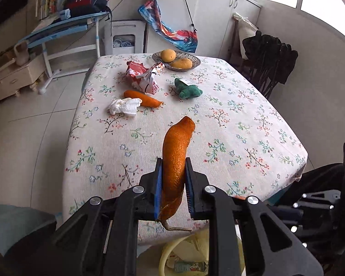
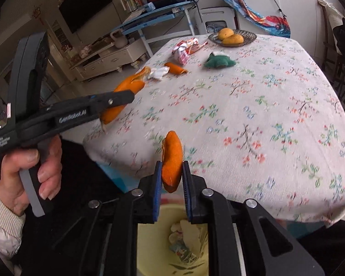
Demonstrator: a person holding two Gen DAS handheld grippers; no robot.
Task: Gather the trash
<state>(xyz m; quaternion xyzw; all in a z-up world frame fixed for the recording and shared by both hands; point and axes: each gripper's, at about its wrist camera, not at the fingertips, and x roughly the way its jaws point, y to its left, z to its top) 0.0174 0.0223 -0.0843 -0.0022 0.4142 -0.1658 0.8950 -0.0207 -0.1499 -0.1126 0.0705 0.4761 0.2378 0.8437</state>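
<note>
My left gripper is shut on a long orange peel, held above the table's near edge; it also shows in the right wrist view. My right gripper is shut on a shorter orange peel above a yellow bin that holds wrappers. The bin's rim shows in the left wrist view. On the floral tablecloth lie another orange peel, a crumpled white tissue and a red and white wrapper.
A green plush toy lies mid-table. A wicker dish with two mangoes stands at the far edge. A dark chair with clothes stands to the right, a blue desk at the far left.
</note>
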